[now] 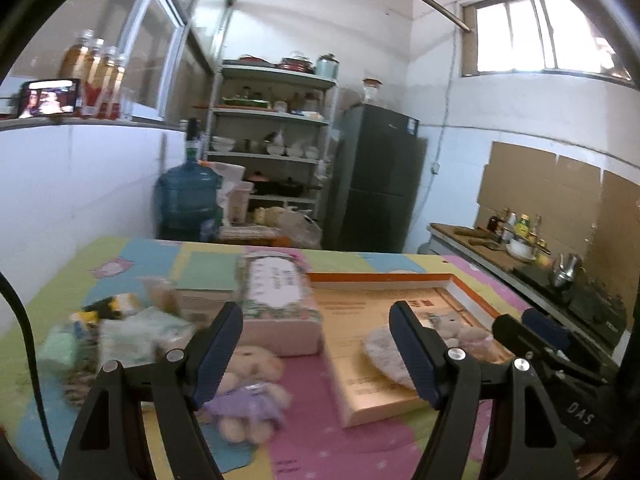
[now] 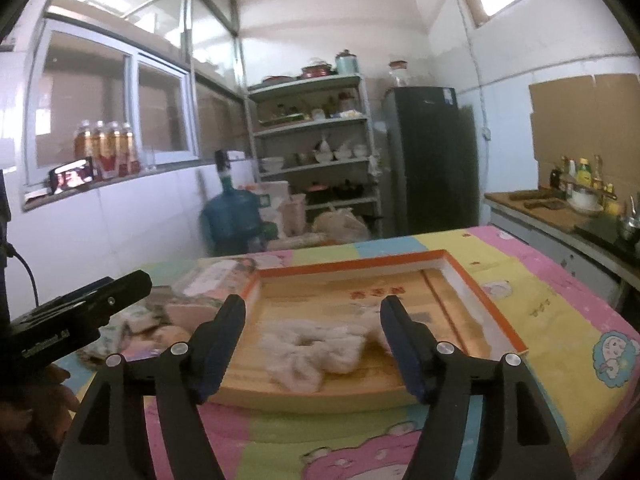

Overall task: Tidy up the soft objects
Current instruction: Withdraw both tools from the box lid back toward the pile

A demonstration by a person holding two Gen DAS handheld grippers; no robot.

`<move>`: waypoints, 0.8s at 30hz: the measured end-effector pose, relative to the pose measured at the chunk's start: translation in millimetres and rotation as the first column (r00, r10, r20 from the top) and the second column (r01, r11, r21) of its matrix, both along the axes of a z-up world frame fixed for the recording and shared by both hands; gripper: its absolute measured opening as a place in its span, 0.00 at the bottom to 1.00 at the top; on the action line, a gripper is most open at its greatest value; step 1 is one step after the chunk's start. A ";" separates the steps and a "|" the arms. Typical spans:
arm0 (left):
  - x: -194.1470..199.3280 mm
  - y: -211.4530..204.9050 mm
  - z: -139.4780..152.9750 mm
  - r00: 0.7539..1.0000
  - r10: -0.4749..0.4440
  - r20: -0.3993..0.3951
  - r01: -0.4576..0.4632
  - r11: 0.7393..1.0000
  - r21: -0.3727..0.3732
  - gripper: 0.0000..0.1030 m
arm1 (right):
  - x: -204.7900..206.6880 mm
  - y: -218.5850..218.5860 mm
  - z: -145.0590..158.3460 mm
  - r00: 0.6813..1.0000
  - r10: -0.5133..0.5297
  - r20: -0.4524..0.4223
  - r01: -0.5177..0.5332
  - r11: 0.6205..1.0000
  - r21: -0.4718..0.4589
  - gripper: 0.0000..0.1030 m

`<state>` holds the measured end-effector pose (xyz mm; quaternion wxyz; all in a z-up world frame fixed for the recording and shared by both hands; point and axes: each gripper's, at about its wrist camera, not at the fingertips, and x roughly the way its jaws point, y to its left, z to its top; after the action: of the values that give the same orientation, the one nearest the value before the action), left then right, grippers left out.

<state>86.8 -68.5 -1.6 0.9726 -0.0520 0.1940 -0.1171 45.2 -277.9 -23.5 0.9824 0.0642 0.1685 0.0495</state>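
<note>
Kitchen shelves (image 2: 316,140) and a dark fridge (image 2: 430,156) stood behind the pastel-covered table (image 2: 560,320). Both the left gripper (image 1: 316,344) and right gripper (image 2: 312,340) gaped wide, empty. A fluffy white cloth (image 2: 312,352), perhaps a scrunchie, lay in the orange-rimmed tray (image 2: 500,320); a plush bear (image 1: 248,392) lay beside it.

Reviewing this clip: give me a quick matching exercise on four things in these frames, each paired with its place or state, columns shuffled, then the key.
Things:
1. white fluffy scrunchie
2. plush bear in purple dress
3. tissue pack
4. left gripper

Places or states:
A. lying on the pink patch of the mat, outside the tray
B. open, holding nothing
C. lying inside the orange-rimmed tray
D. on the mat, just left of the tray

Pairs: 1-C, 2-A, 3-D, 4-B
</note>
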 end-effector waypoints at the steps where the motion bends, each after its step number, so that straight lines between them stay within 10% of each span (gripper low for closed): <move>1: -3.4 6.1 1.5 1.000 0.019 0.005 -0.019 1.000 0.012 0.73 | -1.6 6.3 1.5 1.000 0.011 0.002 -0.011 1.000 -0.003 0.71; 24: -55.6 139.0 -13.7 0.974 0.223 0.037 -0.224 0.974 0.025 0.73 | 6.8 122.3 -4.1 0.968 0.243 -0.056 -0.246 0.968 -0.048 0.72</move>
<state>31.3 70.5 -15.3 0.9834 -0.0572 0.1720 -0.0049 52.0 -155.6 -27.6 0.9657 0.0174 0.2007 0.1640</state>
